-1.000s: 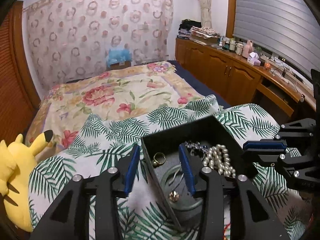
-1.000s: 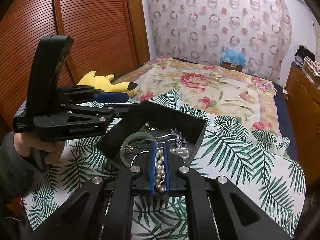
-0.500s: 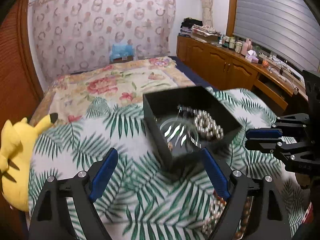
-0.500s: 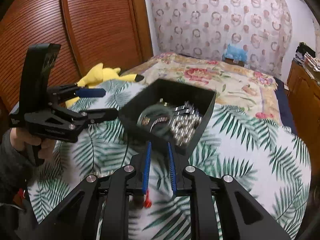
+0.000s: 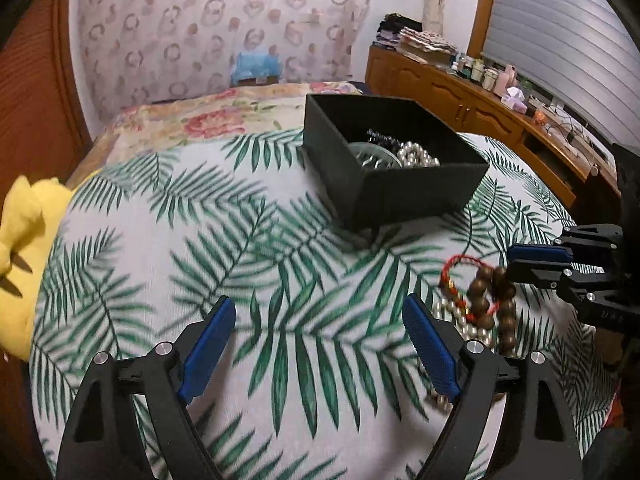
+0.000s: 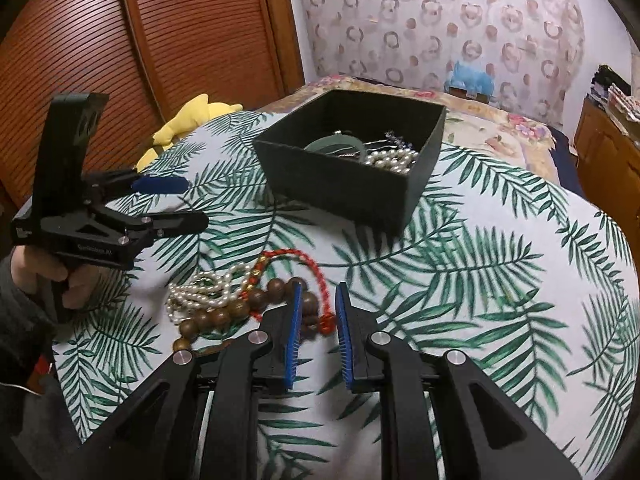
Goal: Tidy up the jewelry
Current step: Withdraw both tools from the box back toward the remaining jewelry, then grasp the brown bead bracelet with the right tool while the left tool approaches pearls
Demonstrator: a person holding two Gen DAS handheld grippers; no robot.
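Note:
A black open box (image 5: 416, 184) (image 6: 340, 184) sits on a palm-leaf cloth. Inside lie a white pearl string (image 6: 394, 160) (image 5: 416, 156), a green bangle (image 6: 332, 145) and a dark beaded piece. On the cloth near me lies a pile: brown wooden beads (image 6: 224, 314) (image 5: 490, 292), a red cord bracelet (image 6: 308, 262) (image 5: 460, 262) and a small pearl strand (image 6: 200, 290) (image 5: 460, 320). My left gripper (image 5: 316, 344) (image 6: 176, 204) is open wide and empty, left of the pile. My right gripper (image 6: 318, 320) (image 5: 540, 260) is slightly open, its tips over the red cord and wooden beads.
The cloth (image 5: 200, 260) covers a bed with a floral quilt (image 5: 208, 120) behind. A yellow plush toy (image 5: 20, 236) (image 6: 192, 120) lies at the left edge. A wooden dresser (image 5: 480, 108) with small items runs along the right wall. A slatted wooden door (image 6: 120, 40) stands left.
Both grippers drew back from the box toward me. The left gripper opened wider. The right gripper opened a little and now sits over the bead pile, which has come into view.

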